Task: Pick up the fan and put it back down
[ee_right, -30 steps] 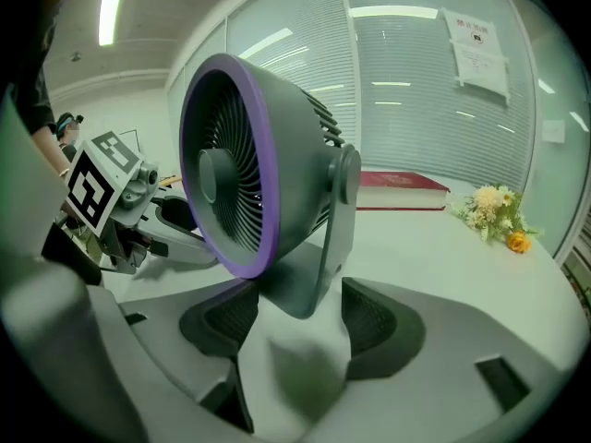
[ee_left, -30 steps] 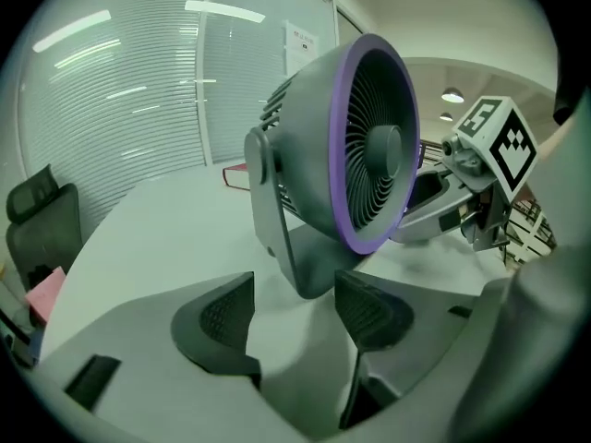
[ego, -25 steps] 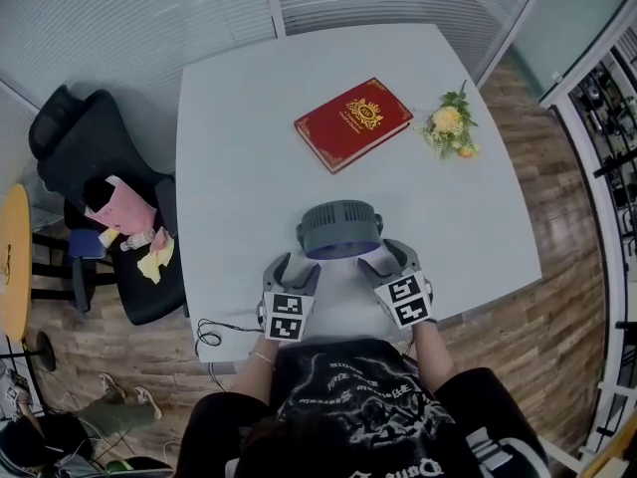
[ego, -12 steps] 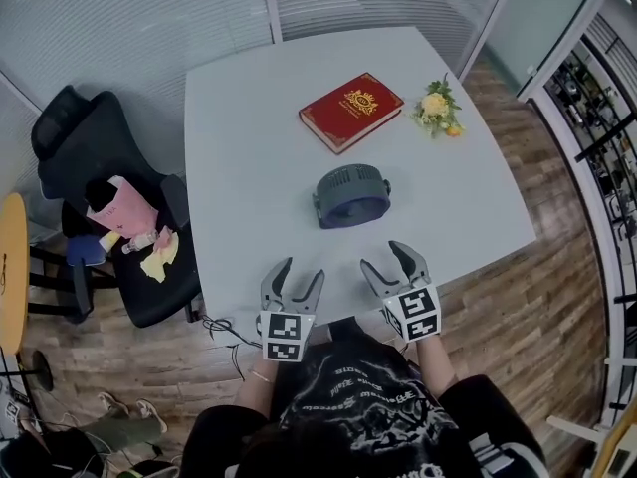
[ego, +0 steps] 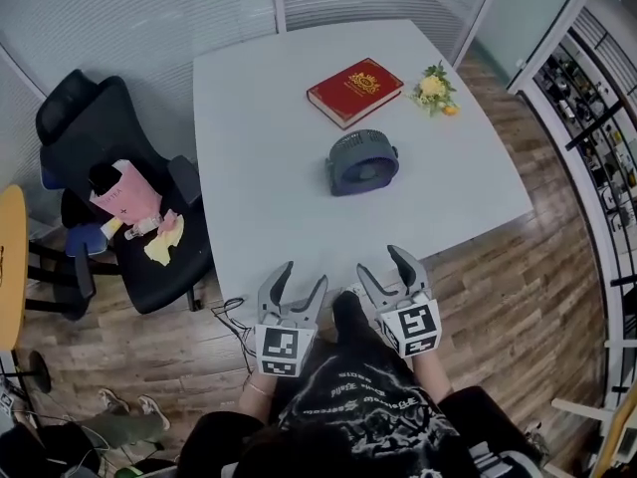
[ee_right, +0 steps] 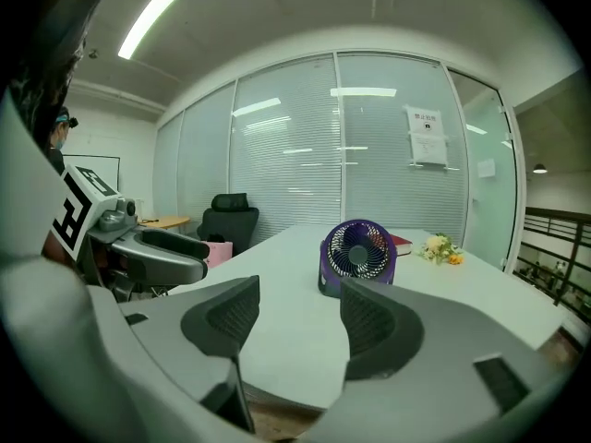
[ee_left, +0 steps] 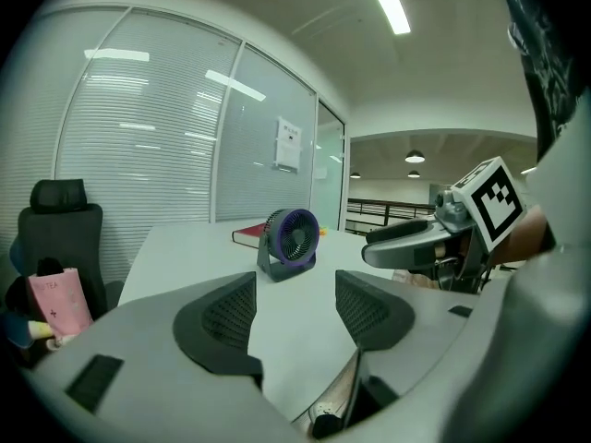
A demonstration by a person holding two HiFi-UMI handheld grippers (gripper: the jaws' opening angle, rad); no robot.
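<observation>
A small grey and purple desk fan (ego: 362,161) stands upright on the white table (ego: 259,167), near its middle; it also shows as the fan (ee_left: 288,242) and the fan (ee_right: 358,256) in the gripper views. My left gripper (ego: 292,287) is held off the table's near edge, open with nothing between its jaws. My right gripper (ego: 386,269) is beside it, also open and empty. Both point toward the fan from well short of it, seen again as the left gripper (ee_left: 294,310) and the right gripper (ee_right: 300,317).
A red book (ego: 355,91) and a small bunch of flowers (ego: 434,88) lie at the table's far side. A black office chair (ego: 109,197) with bags on it stands left of the table. A cable (ego: 232,314) hangs near the table's near corner. Glass walls with blinds stand behind the table.
Both grippers have drawn back from either side of the fan to beyond the table's near edge and risen. The fan stays standing on the table.
</observation>
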